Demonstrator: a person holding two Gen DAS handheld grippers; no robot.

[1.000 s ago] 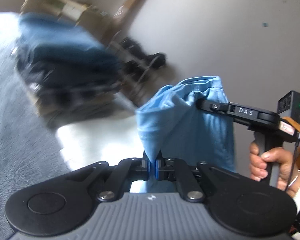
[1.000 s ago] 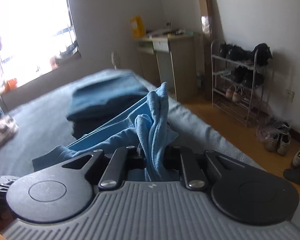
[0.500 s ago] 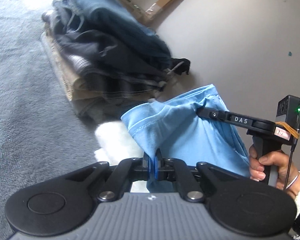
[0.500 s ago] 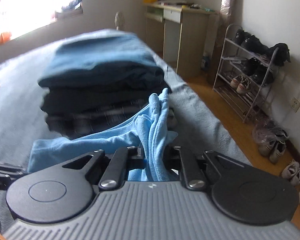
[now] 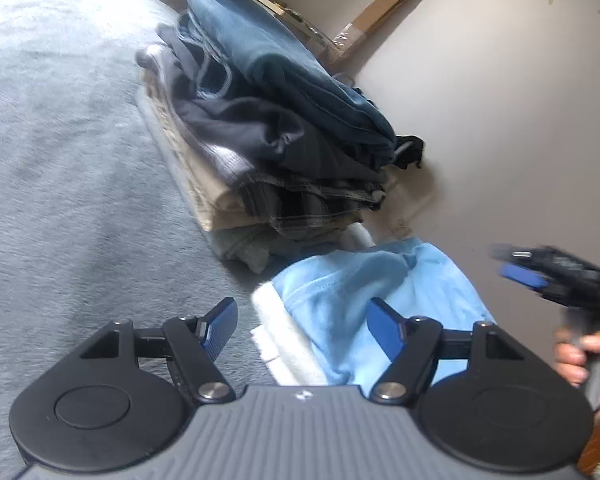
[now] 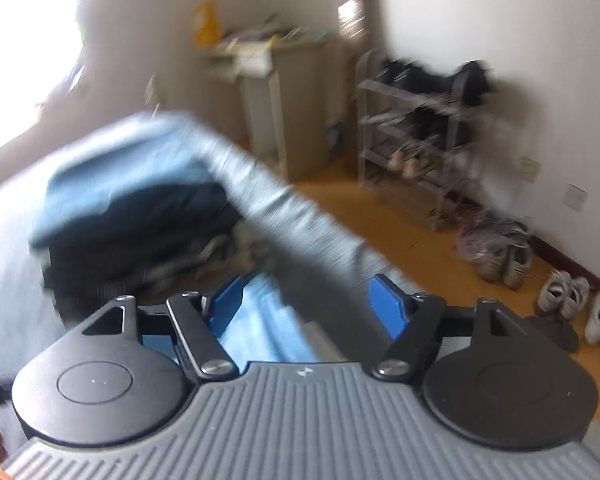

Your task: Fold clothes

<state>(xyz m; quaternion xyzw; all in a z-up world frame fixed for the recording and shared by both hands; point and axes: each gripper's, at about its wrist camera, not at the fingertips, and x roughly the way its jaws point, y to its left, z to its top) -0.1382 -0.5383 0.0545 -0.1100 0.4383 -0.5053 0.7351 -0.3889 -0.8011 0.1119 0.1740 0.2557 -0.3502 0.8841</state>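
the left hand-held gripper (image 5: 302,330) is hovering low over the bed (image 5: 68,184), its jaws opening and already standing wide, with nothing pinched between the blue pads (image 5: 220,326). the light blue shirt (image 5: 372,300) is lying in a folded heap on the bed just ahead of it, partly between the spread fingers but not pressed by them, and it is resting on top of a white folded piece (image 5: 284,344) whose edge is showing at its left side.

just beyond the shirt, a stack of folded clothes (image 5: 268,132) is sitting on the grey bed cover, with a teal-blue garment on top, dark ones under it and a beige one at the bottom. the stack is close to the shirt but i cannot tell whether the two are touching.

the right hand-held gripper (image 6: 304,304) is blurring badly in its own view. its jaws are opening too and standing wide apart. a strip of the same light blue cloth is showing below and between the fingers, though the pads are not closing on it. in the left view, that gripper is appearing smeared at the right edge, off to the side of the shirt, with the person's hand (image 5: 580,356) wrapped round its handle.

behind the bed, a shoe rack (image 6: 416,132) is standing against the wall, a desk (image 6: 268,92) is sitting in the corner, and several sneakers (image 6: 572,300) are lying on the wooden floor.
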